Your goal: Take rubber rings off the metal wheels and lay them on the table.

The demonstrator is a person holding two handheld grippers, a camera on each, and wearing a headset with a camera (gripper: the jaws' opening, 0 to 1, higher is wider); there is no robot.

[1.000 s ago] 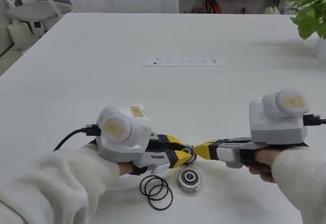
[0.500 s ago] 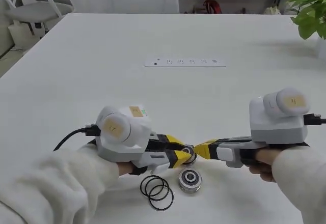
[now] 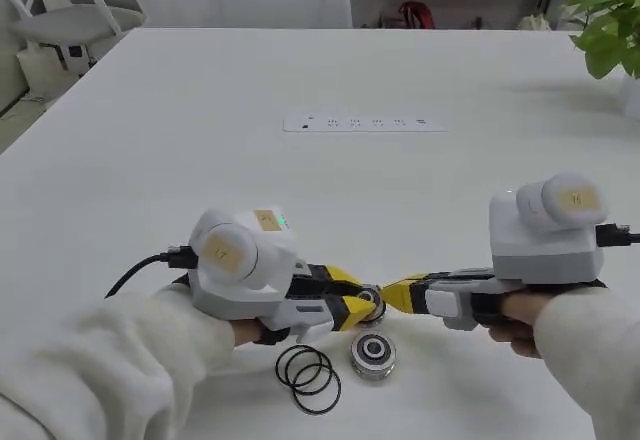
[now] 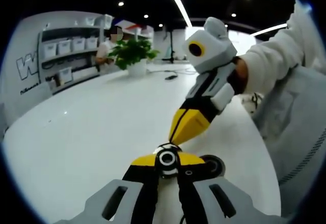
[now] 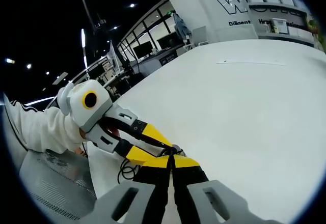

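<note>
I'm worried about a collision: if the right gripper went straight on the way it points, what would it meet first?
The metal wheel held by the left gripper. The shut fingers of the right gripper seem already against it, though depth is unclear.

We are seeing the held wheel [image 3: 372, 303] half hidden between 2 pairs of yellow jaws; what the right gripper [image 5: 173, 156] is pinching is looking too small to tell.
</note>
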